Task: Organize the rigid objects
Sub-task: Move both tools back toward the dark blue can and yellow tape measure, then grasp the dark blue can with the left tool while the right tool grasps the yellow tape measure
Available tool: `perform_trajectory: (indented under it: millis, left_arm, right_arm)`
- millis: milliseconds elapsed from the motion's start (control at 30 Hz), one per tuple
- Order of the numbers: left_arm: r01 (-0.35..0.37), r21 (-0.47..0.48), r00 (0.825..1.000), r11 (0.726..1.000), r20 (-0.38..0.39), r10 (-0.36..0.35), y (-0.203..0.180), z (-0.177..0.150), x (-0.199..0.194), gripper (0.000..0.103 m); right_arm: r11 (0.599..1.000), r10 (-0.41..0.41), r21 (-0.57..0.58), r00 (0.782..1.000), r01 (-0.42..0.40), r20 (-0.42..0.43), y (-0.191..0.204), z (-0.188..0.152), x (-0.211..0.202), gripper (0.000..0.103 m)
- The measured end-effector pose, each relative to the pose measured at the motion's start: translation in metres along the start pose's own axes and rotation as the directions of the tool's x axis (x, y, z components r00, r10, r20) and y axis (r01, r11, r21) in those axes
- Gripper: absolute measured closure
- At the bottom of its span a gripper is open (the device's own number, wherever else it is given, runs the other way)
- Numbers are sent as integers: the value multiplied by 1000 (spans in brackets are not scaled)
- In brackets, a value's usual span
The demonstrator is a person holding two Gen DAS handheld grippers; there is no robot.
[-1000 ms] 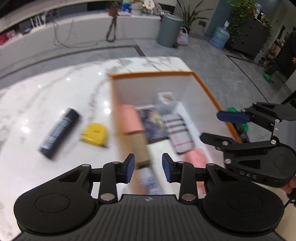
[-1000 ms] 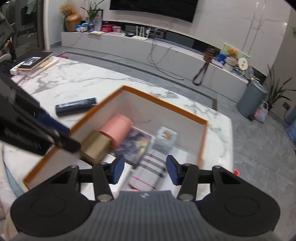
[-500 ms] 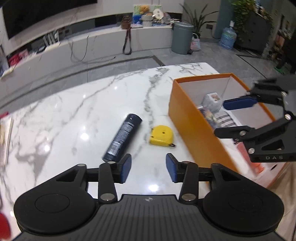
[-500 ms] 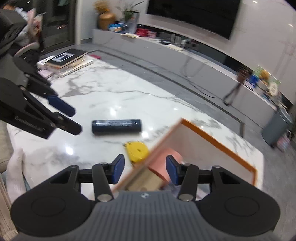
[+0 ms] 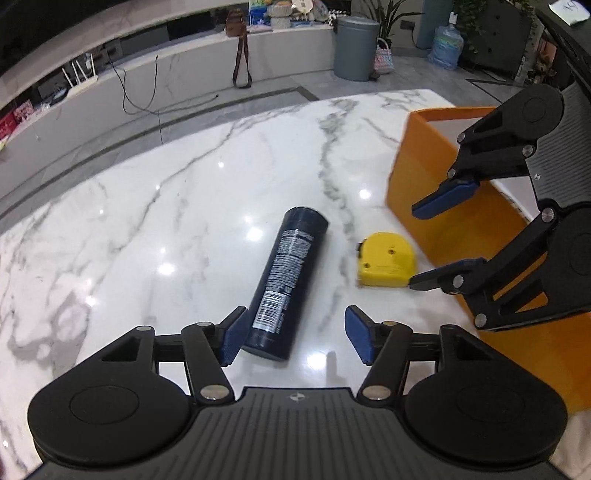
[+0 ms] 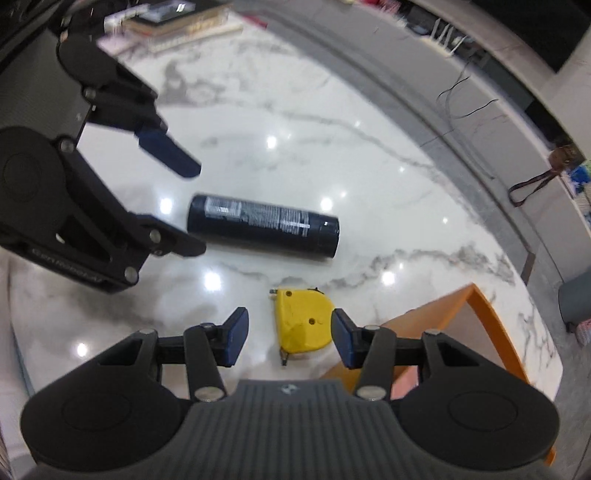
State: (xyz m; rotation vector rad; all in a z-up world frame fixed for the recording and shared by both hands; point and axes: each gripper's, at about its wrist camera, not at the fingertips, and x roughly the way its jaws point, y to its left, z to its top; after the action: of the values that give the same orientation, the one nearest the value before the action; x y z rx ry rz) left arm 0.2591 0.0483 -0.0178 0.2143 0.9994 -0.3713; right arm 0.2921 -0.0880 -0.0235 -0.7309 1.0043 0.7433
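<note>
A dark blue spray can (image 5: 286, 280) lies on its side on the white marble table (image 5: 147, 221); it also shows in the right wrist view (image 6: 262, 230). A yellow tape measure (image 5: 386, 264) lies beside it, close to the orange box (image 5: 443, 206). My left gripper (image 5: 291, 341) is open, with the can's near end between its fingertips. My right gripper (image 6: 288, 341) is open and straddles the tape measure (image 6: 301, 325) without touching it. Each gripper shows in the other's view: the right one (image 5: 439, 240) and the left one (image 6: 181, 206).
The orange box (image 6: 454, 314) stands at the table's right end, its contents mostly hidden. Books (image 6: 177, 22) lie at the table's far side. Beyond the table edge are grey floor, a long low counter (image 5: 184, 70) and a grey bin (image 5: 356, 48).
Both grippers have swung away from the orange box to the table. The left now sits at the spray can's end, the right over the tape measure. Both stay open and empty.
</note>
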Motion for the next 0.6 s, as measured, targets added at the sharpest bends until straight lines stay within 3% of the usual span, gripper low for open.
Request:
perform_trajectory:
  millis: [100, 300, 533, 600]
  left_arm:
    - [0, -2, 1000, 1000, 1, 0, 8, 1, 13, 33]
    - [28, -17, 999, 999, 20, -27, 19, 1, 24, 33]
    - [55, -5, 998, 999, 24, -54, 21, 2, 36, 35]
    - [49, -12, 998, 999, 29, -49, 23, 0, 37, 40]
  right_arm:
    - [998, -10, -60, 999, 7, -49, -4, 8, 14, 43]
    - [990, 42, -126, 989, -61, -145, -5, 26, 33, 44]
    - [995, 92, -13, 959, -99, -266, -18, 32, 62, 45]
    - [994, 108, 25, 952, -105, -287, -21, 35, 67, 47]
